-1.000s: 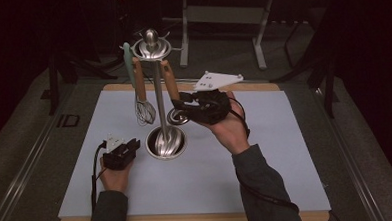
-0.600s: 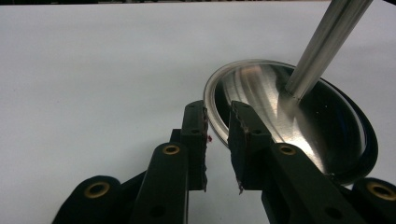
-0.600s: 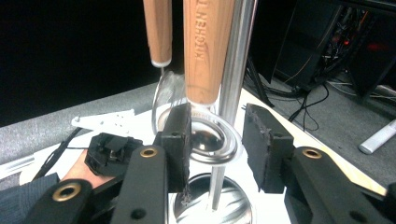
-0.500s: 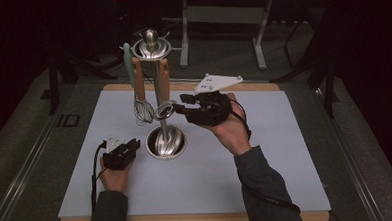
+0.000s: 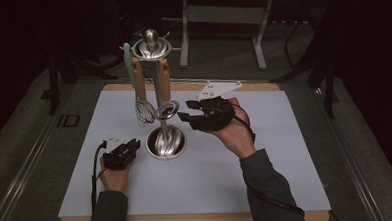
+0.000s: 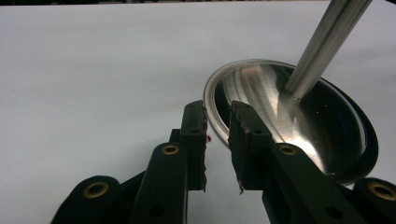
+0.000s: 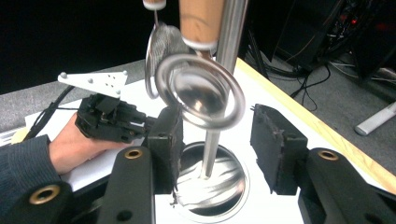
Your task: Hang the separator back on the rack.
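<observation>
Right gripper [image 5: 188, 114], jaws just opened wide, releases the hung ladle [image 5: 167, 110]; left gripper [image 5: 131, 146], jaws narrow and empty, steadies the rack base [image 5: 166, 142]; next, withdraw clear

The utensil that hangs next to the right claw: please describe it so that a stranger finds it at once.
On the pale mat stands a steel rack with a round base. The utensil with the spiral wire head hangs from its top on a wooden handle. Its neighbour, the whisk, has a rounded wire cage instead.
</observation>
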Tool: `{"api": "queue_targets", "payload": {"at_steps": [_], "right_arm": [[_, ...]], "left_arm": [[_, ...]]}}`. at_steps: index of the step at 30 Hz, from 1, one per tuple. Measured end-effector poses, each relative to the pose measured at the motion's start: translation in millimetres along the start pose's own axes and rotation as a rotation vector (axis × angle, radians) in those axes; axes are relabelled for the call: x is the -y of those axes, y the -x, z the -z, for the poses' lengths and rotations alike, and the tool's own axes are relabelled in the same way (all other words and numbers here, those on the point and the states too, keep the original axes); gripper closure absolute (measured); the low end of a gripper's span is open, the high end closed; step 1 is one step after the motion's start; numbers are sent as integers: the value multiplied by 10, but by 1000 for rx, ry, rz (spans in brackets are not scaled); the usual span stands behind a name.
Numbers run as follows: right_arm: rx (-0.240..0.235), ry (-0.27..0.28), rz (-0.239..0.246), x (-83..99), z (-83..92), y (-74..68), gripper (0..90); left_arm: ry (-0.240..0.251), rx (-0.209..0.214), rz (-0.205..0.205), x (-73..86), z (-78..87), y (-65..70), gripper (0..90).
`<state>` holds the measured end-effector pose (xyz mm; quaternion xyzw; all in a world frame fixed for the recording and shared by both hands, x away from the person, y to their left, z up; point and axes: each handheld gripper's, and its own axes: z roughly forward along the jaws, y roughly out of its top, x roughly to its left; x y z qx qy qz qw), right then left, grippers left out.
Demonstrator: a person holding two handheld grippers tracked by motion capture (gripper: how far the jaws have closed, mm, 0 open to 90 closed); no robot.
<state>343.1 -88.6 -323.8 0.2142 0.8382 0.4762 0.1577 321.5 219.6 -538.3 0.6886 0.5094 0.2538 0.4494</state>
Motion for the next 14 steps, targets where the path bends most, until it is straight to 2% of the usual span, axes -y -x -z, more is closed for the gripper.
{"api": "queue_targets", "payload": {"at_steps": [5, 14], "right_arm": [[1, -11, -12, 60, 1, 30, 515], [-4, -63, -52, 409, 25, 120, 486]], "left_arm": [[0, 0, 3, 1, -1, 1, 760], [0, -3, 3, 0, -1, 1, 756]]}}
